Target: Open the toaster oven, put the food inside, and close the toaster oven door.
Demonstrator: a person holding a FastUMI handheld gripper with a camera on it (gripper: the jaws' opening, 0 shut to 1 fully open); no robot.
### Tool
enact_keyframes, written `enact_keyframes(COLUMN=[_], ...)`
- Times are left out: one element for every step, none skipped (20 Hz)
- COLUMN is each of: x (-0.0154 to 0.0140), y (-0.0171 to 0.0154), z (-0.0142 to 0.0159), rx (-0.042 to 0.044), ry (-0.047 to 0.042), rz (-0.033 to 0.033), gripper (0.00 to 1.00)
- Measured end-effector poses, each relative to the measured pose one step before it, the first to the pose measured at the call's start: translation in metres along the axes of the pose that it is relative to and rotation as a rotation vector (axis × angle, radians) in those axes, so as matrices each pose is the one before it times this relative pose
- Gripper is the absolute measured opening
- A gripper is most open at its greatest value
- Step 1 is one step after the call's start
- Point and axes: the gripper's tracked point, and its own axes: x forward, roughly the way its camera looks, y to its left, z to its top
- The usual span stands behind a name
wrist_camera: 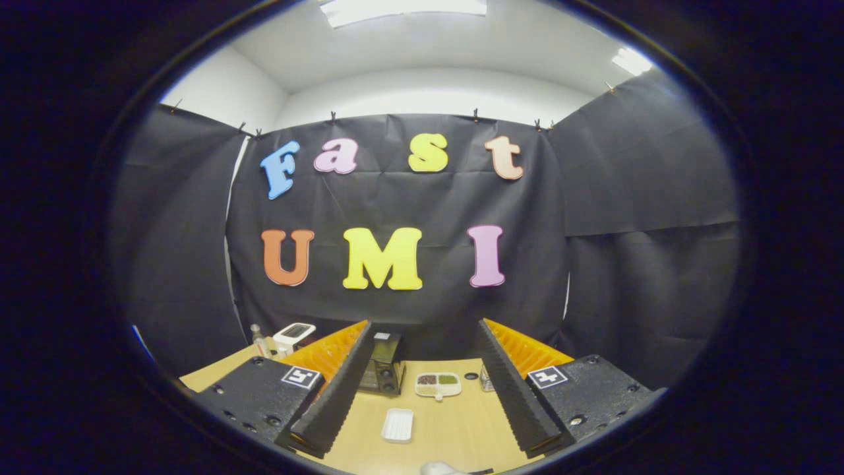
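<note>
- We see bright ceiling panels point(402, 10) glaring overhead.
- We find the wooden table point(455, 429) evenly lit, shadows faint.
- Fisheye bends edges; focus stays sharp.

This is a recording booth set up as a mock kitchen inside a plain white-walled room. Black cloth point(409, 198) hangs from clips as the backdrop, with ceiling light panels point(402, 8) above it. In front of the cloth stands a wooden desk point(455, 429). On the desk, against the cloth, sits a small toaster oven point(381, 373); just right of the oven lies a divided dish of food point(438, 384), and nearer than the oven a white tray point(398, 424).
</note>
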Motion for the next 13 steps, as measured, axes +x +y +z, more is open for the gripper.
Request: enact_keyframes(x=[-0.00119, -0.00056, -0.00145, -0.00099, -0.00044, -0.00043, 0.00015, 0.00053, -0.00013, -0.00014, 0.00032, -0.0005, 0.00041], y=[-0.00063, 0.00035, 0.00046, 0.00055, 0.00219, 0.00094, 0.00003, 0.00061, 0.00118, 0.00149, 0.00084, -0.00011, -0.00016], z=[-0.00312, -0.00177, -0.00161, -0.00217, 0.00105, -0.00011, 0.00227, 0.00012, 0.00106, -0.00024, 0.0001, 0.00054, 0.00045], rx=[0.00278, 0.00614, 0.00588, 0.00462, 0.00069, -0.00522, -0.00845, -0.00587, -0.00425, -0.0026, -0.00082, 0.00083, 0.00011], ry=[0.00369, 0.0044, 0.00461, 0.00199, -0.0014, 0.00034, -0.00544, -0.00197, -0.0033, 0.00108, -0.00006, -0.0015, 0.00178], rz=[0.00187, 0.0018, 0.00245, 0.00515, 0.00784, 0.00228, 0.00237, 0.00047, 0.00429, 0.00244, 0.0014, 0.00063, 0.00282], gripper=[0.99, 0.99, 0.99, 0.99, 0.99, 0.99, 0.99, 0.99, 0.99, 0.99, 0.99, 0.99, 0.99])
